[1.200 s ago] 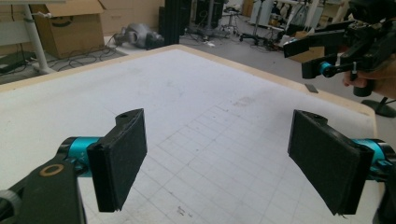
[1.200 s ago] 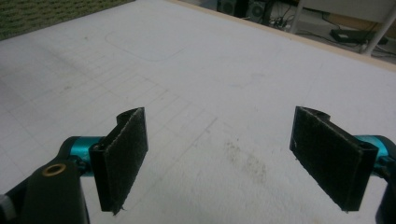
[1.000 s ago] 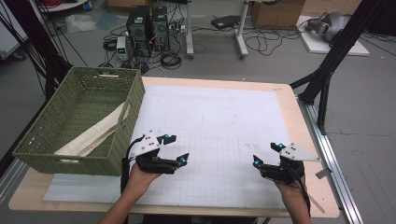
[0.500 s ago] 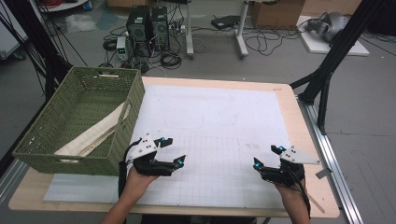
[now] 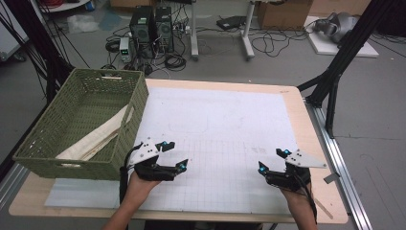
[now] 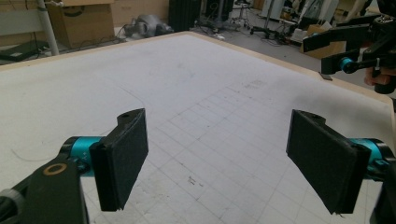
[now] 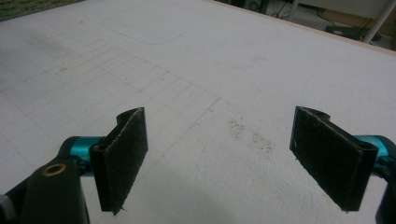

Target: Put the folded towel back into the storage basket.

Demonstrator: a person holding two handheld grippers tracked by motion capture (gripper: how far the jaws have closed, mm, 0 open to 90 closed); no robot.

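Both grippers, left (image 5: 173,154) and right (image 5: 273,160), have jaws spread wide and empty above the white mat (image 5: 225,124), landmark for the green basket (image 5: 81,120) at its left edge, holding what looks like folded cloth (image 5: 98,136).

Green wicker basket (image 5: 136,103) at table's (image 5: 316,139) left edge, beige cloth (image 5: 98,139) inside.
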